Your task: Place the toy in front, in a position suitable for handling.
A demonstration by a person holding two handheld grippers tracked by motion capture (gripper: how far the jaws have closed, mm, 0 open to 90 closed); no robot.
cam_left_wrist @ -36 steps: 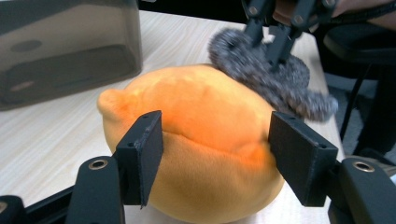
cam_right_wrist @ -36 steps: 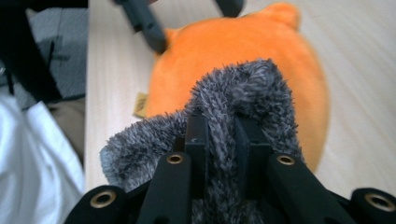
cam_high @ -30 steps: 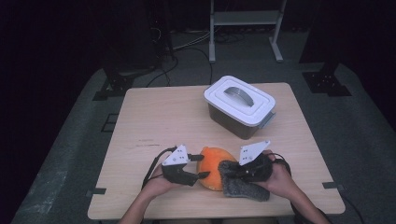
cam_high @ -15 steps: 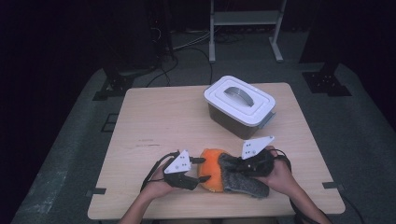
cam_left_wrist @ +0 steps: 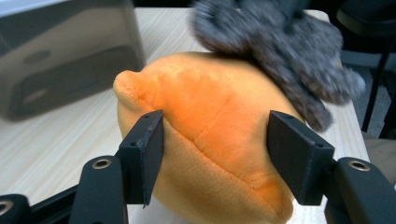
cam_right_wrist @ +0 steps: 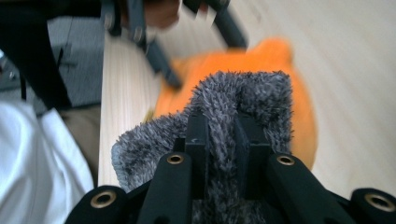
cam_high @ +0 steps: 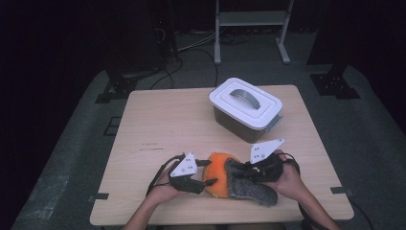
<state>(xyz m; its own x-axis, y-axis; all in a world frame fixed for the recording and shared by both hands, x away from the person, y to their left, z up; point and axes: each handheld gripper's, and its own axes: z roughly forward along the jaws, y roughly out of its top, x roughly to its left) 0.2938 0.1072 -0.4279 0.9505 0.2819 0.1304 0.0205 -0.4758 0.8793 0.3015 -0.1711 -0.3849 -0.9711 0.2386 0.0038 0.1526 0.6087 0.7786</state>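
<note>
- Orange plush point(cam_high: 218, 175) sits at the near edge of the worktop point(cam_high: 191, 120), with the grey fuzzy cloth point(cam_high: 251, 189) draped on its right side.
- Right claw point(cam_right_wrist: 219, 135) is clamped on a fold of the cloth; left claw point(cam_left_wrist: 215, 154) is apart, its jaws straddling the plush without squeezing it.
- Best move, I'd say: close the left claw to pin the plush, then drag the cloth slowly so it doesn't slip.
- White lidded box point(cam_high: 246, 108) stands well apart behind.

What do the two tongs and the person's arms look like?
Each of the tongs, left tongs and right tongs, has a black body, two flat black rectangular jaws, brass-coloured screw rings near the jaw bases, and a pale three-cornered plate with small dark dots on top. A thin black cable trails from each. The forearms are bare; no sleeves are visible.
</note>
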